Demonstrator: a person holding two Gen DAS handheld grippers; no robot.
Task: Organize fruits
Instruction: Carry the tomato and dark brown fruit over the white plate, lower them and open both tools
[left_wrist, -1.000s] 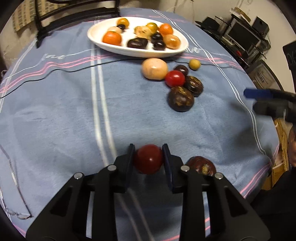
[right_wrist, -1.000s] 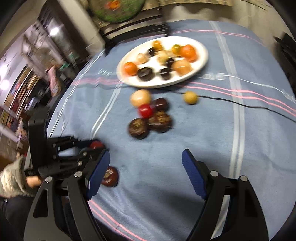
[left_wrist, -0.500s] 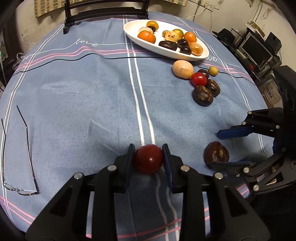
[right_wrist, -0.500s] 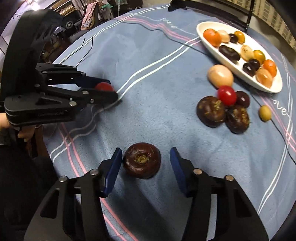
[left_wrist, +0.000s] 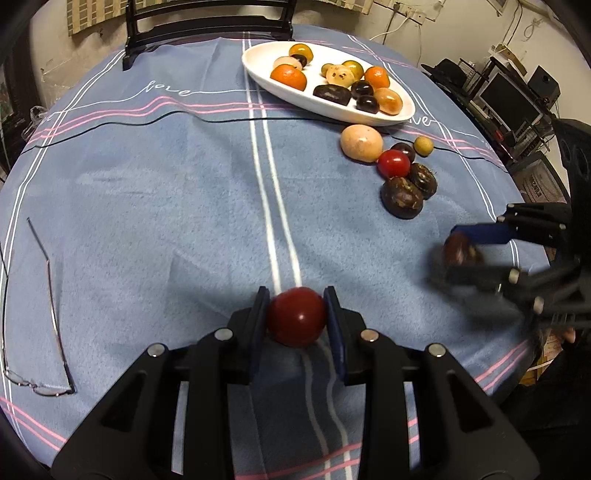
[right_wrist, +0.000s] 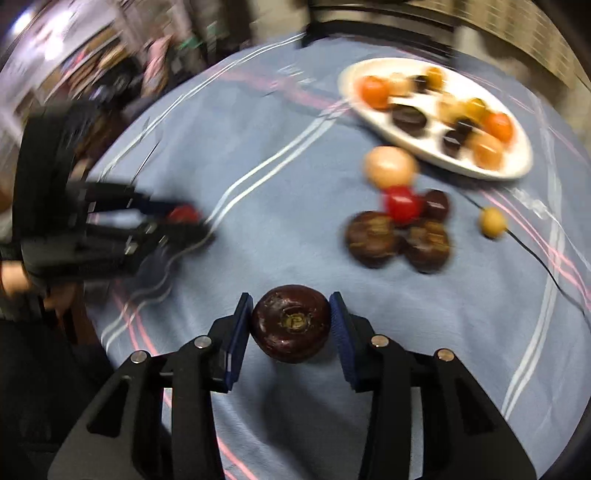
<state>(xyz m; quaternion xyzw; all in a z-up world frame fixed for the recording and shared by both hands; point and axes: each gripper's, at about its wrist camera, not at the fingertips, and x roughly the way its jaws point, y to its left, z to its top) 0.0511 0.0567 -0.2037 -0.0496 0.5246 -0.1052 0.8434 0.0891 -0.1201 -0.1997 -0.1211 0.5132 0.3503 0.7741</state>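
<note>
My left gripper (left_wrist: 296, 317) is shut on a dark red round fruit (left_wrist: 296, 316) and holds it over the near part of the blue tablecloth; it also shows in the right wrist view (right_wrist: 183, 214). My right gripper (right_wrist: 291, 325) is shut on a dark brown round fruit (right_wrist: 291, 323), seen blurred in the left wrist view (left_wrist: 460, 251) at the right. A white oval plate (left_wrist: 280, 86) with several fruits stands at the far side. Loose fruits lie in front of it: a tan one (left_wrist: 361, 143), a red one (left_wrist: 393, 163), dark ones (left_wrist: 402, 197) and a small yellow one (left_wrist: 423, 145).
Glasses (left_wrist: 40, 317) lie on the cloth at the left. A thin black cable (left_wrist: 147, 122) runs across the far part of the table. A black chair (left_wrist: 207, 22) stands behind the table. Shelves with electronics (left_wrist: 517, 99) are at the right.
My right gripper has closed on the dark brown fruit and lifted it off the cloth. My left gripper still holds the red fruit and has shifted slightly.
</note>
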